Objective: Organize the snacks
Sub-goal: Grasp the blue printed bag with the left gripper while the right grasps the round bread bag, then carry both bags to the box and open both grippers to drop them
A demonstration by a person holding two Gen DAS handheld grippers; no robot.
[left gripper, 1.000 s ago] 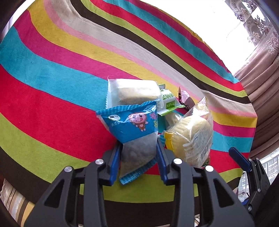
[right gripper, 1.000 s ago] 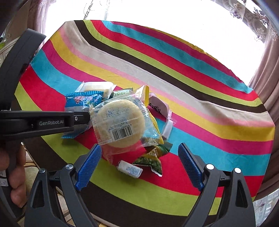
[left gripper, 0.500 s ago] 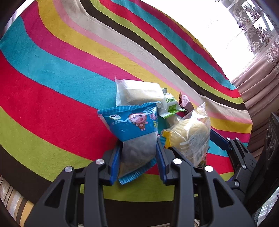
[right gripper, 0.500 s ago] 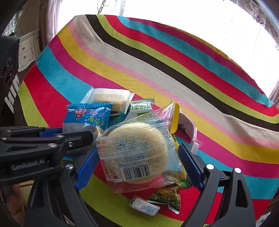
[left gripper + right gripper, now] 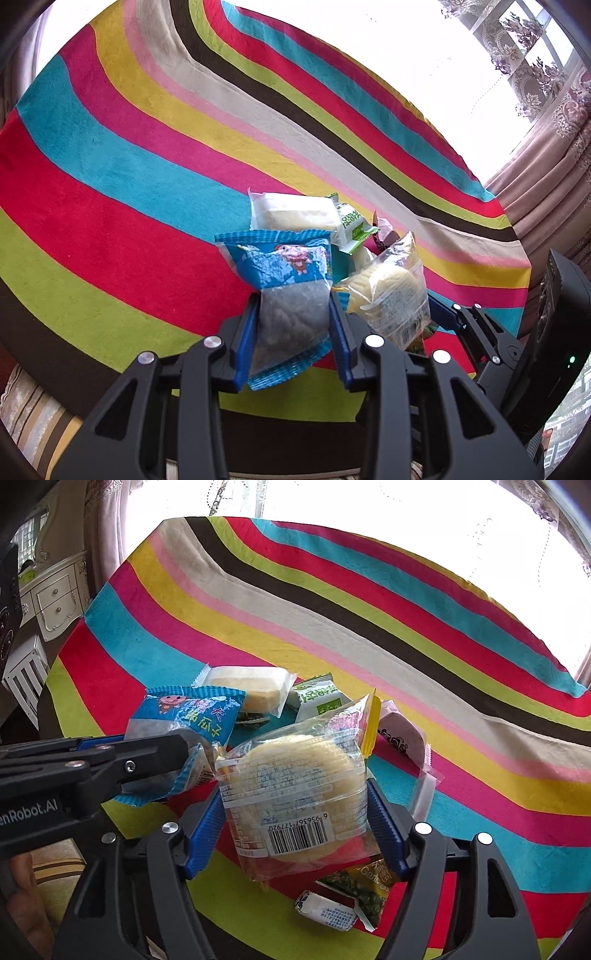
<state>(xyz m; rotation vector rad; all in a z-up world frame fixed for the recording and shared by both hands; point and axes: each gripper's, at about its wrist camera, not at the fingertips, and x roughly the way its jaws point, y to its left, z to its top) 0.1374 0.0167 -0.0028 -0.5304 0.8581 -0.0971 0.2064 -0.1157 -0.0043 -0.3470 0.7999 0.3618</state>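
Left wrist view: striped tablecloth [image 5: 147, 155] fills the frame; snacks cluster at centre, gripper bodies along the bottom edge.
Left gripper [image 5: 293, 332]: lower centre of the frame; jaws drawn close and pinching the blue snack packet [image 5: 284, 291] by its clear lower half.
Blue snack packet: stands upright between the two blue pads, its printed blue top rising above the fingertips and its crimped bottom edge hanging below them.
White cake packet [image 5: 295, 214]: lies flat on the cloth just behind the blue packet, centre of the frame.
Green-and-white packet [image 5: 351, 229]: just right of the white cake packet, touching it.
Round cracker packet [image 5: 388, 295]: right of centre, tilted, beside the left gripper's right finger.
Right wrist view: same cloth, snacks at centre; a white drawer cabinet [image 5: 55, 598] at the upper left.
Right gripper [image 5: 295, 812]: lower centre; jaws have just been closing, and each blue pad now lies against a side edge of the round cracker packet [image 5: 295, 794], which sits between them with its barcode facing the camera.
Pink-and-white packet [image 5: 402, 746]: right of the cracker packet, partly behind it.
Green garlic-flavour packet [image 5: 365, 886]: on the cloth below the cracker packet, lower right of centre.
Small white wrapped sweet [image 5: 325, 912]: touching the green packet's left edge.
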